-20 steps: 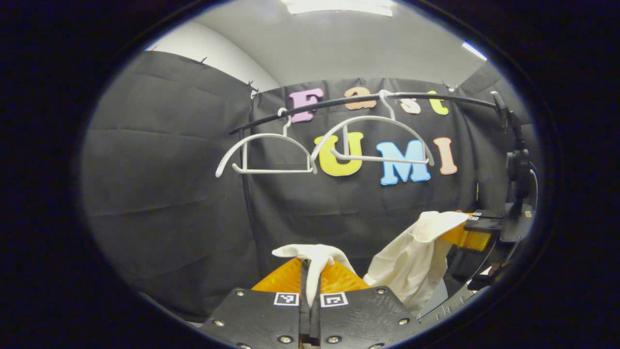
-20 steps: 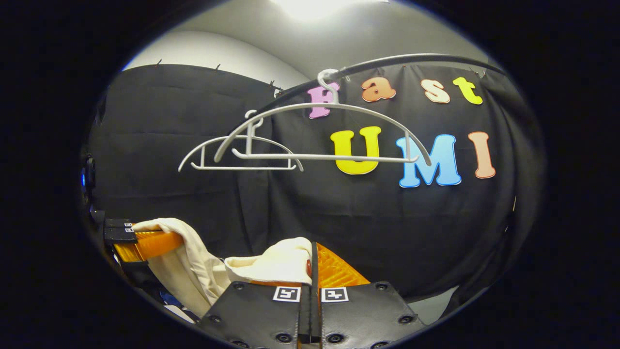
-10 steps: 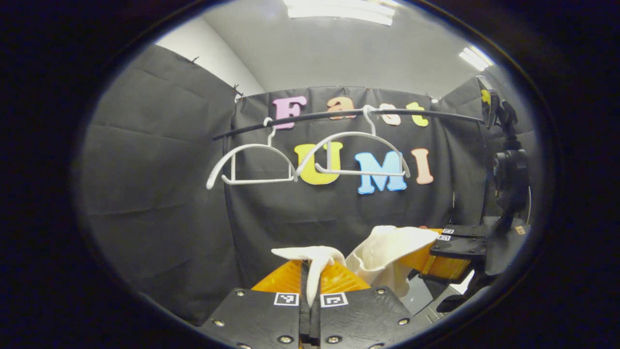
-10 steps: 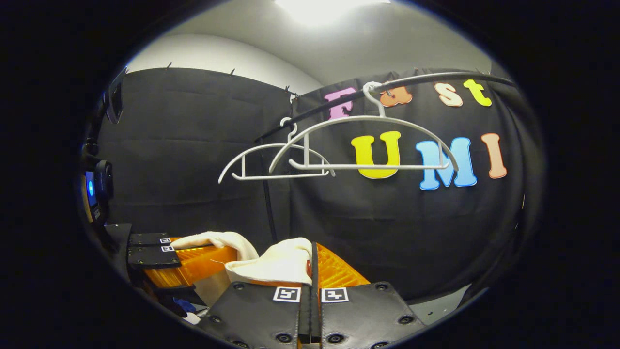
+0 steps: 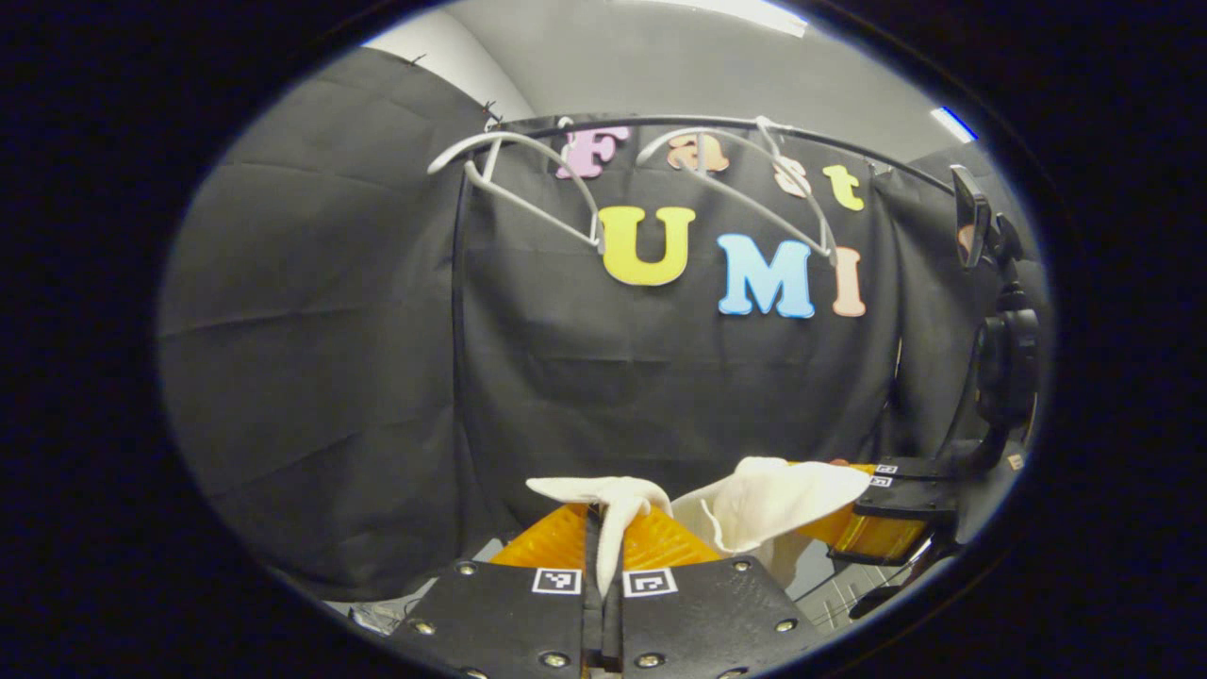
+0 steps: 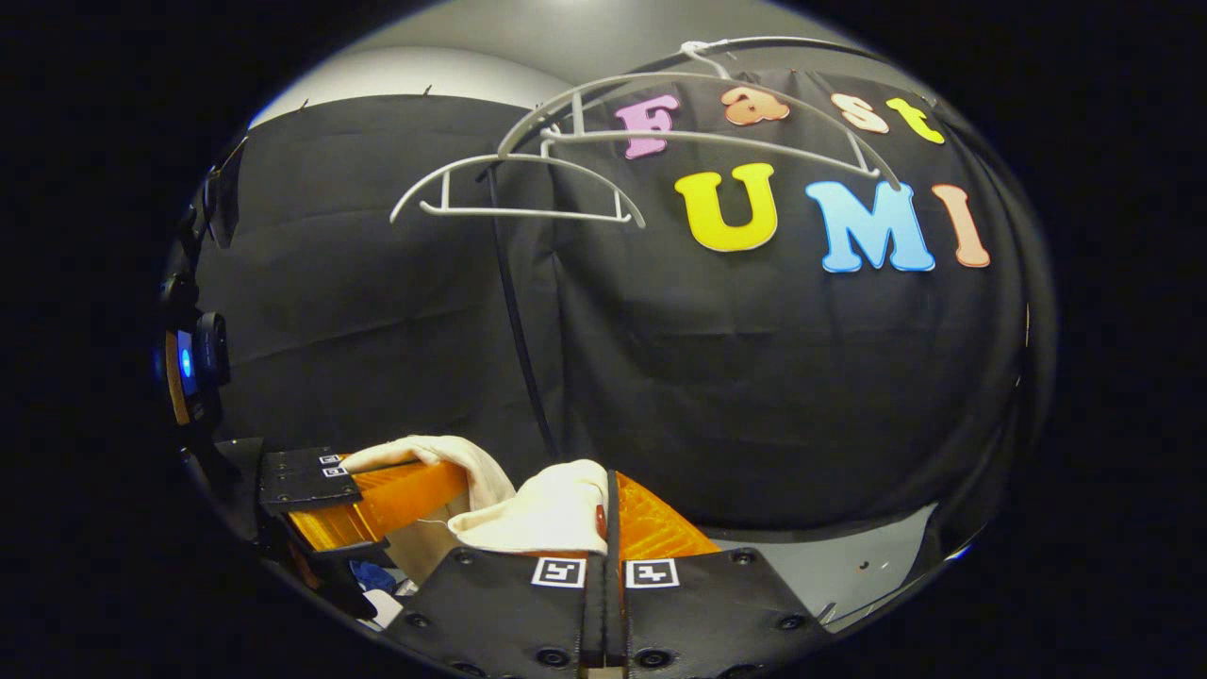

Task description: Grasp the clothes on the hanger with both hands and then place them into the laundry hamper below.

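left gripper (image 5: 602, 528) clamped on cream garment (image 5: 754, 500) | right gripper (image 6: 603, 528) clamped too | both well below the bare hangers (image 6: 528, 179), open room between

Your left gripper (image 5: 603, 528) has a black body studded with round silver screws, and each of its fingers carries a small square black-and-white marker. Your right gripper (image 6: 608, 514) is built alike: matte black plates, dark screws, two such markers side by side.
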